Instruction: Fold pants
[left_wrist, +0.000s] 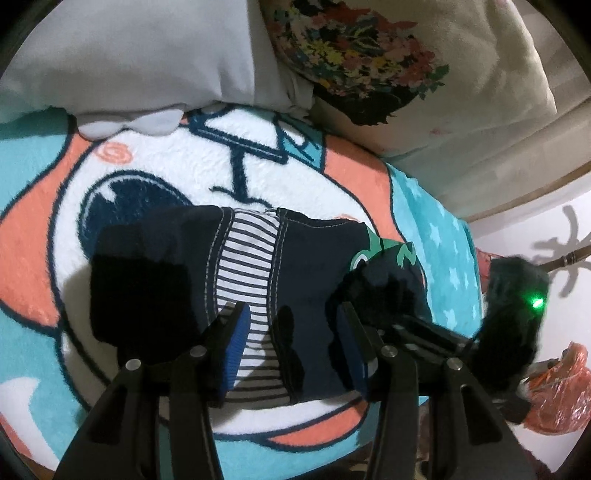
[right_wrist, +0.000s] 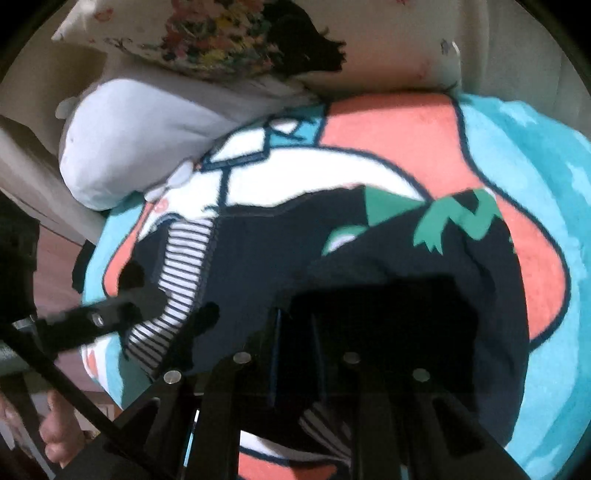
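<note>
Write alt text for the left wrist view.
Dark navy pants with a striped panel lie on a bright cartoon blanket, the left gripper over them with jaws apart. The right gripper reaches in beside it; pillows sit behind.

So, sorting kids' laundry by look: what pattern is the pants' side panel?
Navy-and-white horizontal stripes on the side panel, clearest in the left wrist view.

Fluffy cartoon blanket (left_wrist: 44, 177) in teal, coral and white spread underneath, grey pillow (left_wrist: 140, 55) lying along its far edge, floral-print cushion (left_wrist: 424, 74) just beside the pillow, orange plastic bag (left_wrist: 561, 387) off past the blanket's right edge
</note>
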